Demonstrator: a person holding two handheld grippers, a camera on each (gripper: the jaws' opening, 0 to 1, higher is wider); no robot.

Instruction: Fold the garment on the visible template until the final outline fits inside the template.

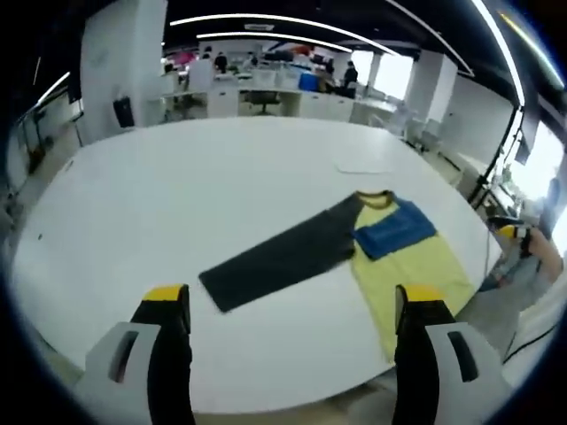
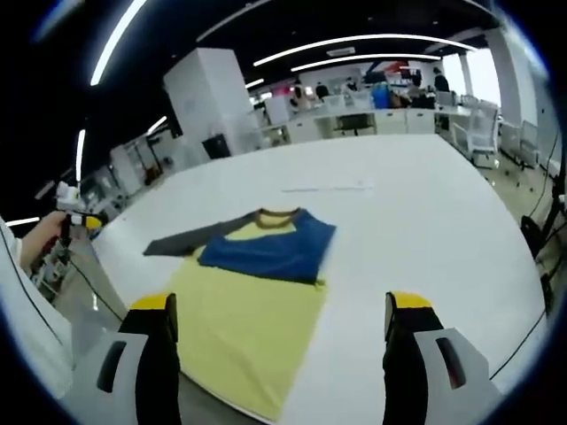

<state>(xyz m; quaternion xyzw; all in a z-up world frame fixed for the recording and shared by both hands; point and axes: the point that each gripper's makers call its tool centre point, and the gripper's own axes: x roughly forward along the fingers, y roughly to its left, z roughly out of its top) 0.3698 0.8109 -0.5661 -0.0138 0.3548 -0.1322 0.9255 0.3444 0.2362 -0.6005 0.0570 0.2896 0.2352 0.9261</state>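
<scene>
One garment (image 1: 372, 252) lies on the counter (image 1: 177, 195) ahead of both tongs, L (image 1: 295, 310) & R (image 2: 278, 317), each wide open, holding nothing.

Big open office w/ dark ceiling and long light strips (image 1: 266, 18). White pillars (image 2: 208, 93), desks (image 1: 266, 93) and chairs at back, bright windows (image 1: 394, 71) on far side. Large white table (image 1: 177, 195) in front.

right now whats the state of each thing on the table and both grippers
shirt: flat on the white table, partly folded, blue sleeve folded across the chest, dark sleeve stretched straight out
left gripper: open, empty
right gripper: open, empty
</scene>
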